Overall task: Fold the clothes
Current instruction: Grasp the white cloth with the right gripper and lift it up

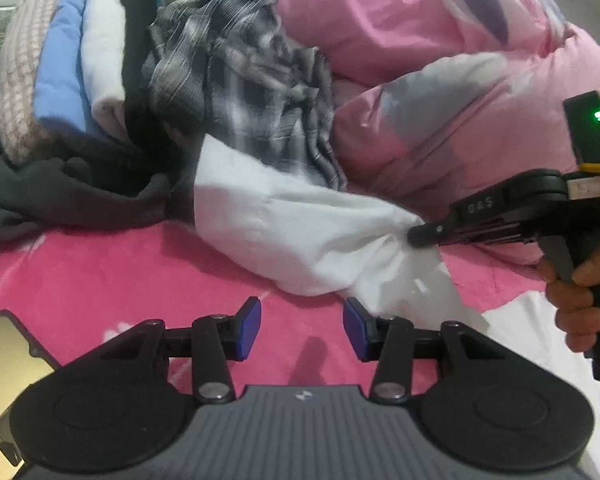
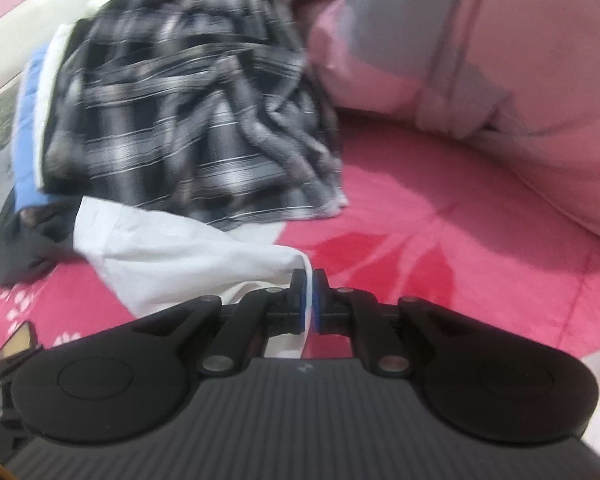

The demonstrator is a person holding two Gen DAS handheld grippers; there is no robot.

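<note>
The white garment [image 1: 284, 220] lies crumpled on the pink bedspread [image 1: 100, 276], its long axis running from the foot of the clothes pile [image 1: 100, 80] out to a gathered corner that points away from the pile, toward the right claw [image 1: 414, 236]. That corner is bunched into a twisted point where the right claw grips it. In the right wrist view the right claw [image 2: 310, 300] is clenched, its blue pads pressed together with a strip of the white garment [image 2: 180, 256] caught between them. The left claw [image 1: 302, 328] is released, its jaws standing wide apart just in front of the garment's near edge, and the right-hand pad sits close to the cloth; whether it touches cannot be told. The left wrist view alone shows the hand [image 1: 576, 300] around the right claw's handle, and the stacked folded pieces in the pile beside the plaid shirt [image 1: 252, 92]. The right wrist view, blurred, shows the plaid shirt [image 2: 192, 120] resting against the garment's far edge, with the pink duvet [image 2: 500, 80] well beyond.
</note>
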